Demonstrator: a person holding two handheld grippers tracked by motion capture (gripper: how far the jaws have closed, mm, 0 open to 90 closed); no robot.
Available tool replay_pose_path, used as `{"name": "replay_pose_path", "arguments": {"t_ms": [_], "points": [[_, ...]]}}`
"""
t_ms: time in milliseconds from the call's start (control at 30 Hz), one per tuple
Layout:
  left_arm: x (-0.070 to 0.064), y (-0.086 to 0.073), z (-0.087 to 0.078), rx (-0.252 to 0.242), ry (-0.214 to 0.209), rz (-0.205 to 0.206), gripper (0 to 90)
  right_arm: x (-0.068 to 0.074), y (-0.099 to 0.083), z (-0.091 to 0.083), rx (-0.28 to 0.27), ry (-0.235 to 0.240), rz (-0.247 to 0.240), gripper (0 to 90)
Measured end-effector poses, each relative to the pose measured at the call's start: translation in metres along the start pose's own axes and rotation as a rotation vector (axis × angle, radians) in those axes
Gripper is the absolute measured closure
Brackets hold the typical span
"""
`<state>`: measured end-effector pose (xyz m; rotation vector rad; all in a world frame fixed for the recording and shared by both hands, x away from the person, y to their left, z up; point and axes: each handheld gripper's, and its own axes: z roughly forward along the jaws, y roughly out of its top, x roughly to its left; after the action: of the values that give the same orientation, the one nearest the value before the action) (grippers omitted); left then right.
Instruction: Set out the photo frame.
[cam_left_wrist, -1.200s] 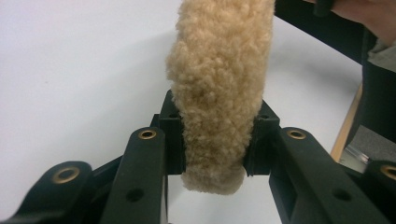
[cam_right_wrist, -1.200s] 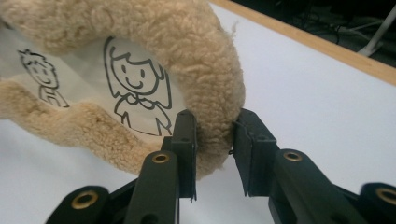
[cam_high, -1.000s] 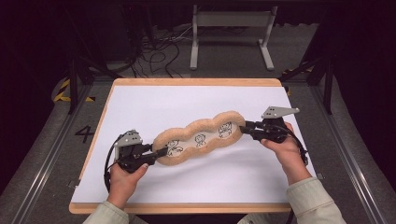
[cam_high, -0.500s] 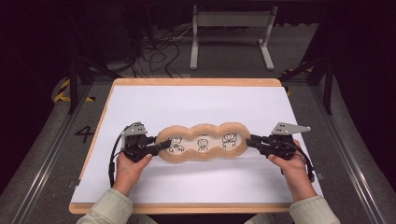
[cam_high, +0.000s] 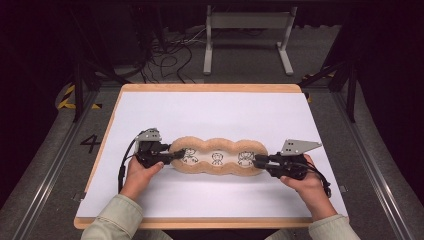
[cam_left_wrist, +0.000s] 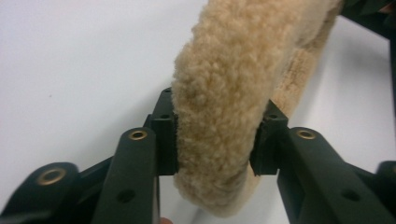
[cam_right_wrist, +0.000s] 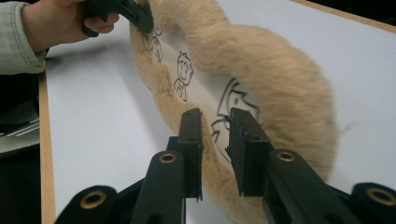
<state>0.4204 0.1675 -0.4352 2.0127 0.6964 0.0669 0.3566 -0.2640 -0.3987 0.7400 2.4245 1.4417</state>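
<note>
A long tan fleecy cushion (cam_high: 216, 146) with a white middle printed with cartoon figures lies left to right on the white sheet (cam_high: 210, 115). My left gripper (cam_high: 175, 156) is shut on its left end, and the left gripper view shows the fleecy rim (cam_left_wrist: 233, 70) squeezed between the jaws of the left gripper (cam_left_wrist: 217, 144). My right gripper (cam_high: 259, 161) is shut on the right end. In the right gripper view, the right gripper (cam_right_wrist: 215, 140) pinches the cushion (cam_right_wrist: 261, 56) at its inner rim. The left gripper (cam_right_wrist: 135, 14) and its hand show far off.
The sheet covers a wooden board (cam_high: 210, 88) with open room ahead of the cushion. Beyond the board stand a grey metal frame (cam_high: 247, 30) and floor cables (cam_high: 170, 55). A number 4 mark (cam_high: 91, 143) lies on the floor at the left.
The cushion went from slanted, right end farther away, to level. My right gripper pulled its end toward the near right; the left gripper moved slightly away. Both kept their hold.
</note>
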Motion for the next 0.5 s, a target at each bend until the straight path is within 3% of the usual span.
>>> {"name": "replay_pose_path", "arguments": {"t_ms": [267,500], "points": [[-0.005,-0.002,-0.012,-0.024,0.063,-0.004,47.6,0.003,0.004,-0.015,-0.031,-0.002,-0.013,72.9],[-0.018,-0.004,-0.038,-0.068,0.136,-0.004,35.2,0.005,0.013,-0.025,-0.054,-0.016,-0.021,68.9]]}}
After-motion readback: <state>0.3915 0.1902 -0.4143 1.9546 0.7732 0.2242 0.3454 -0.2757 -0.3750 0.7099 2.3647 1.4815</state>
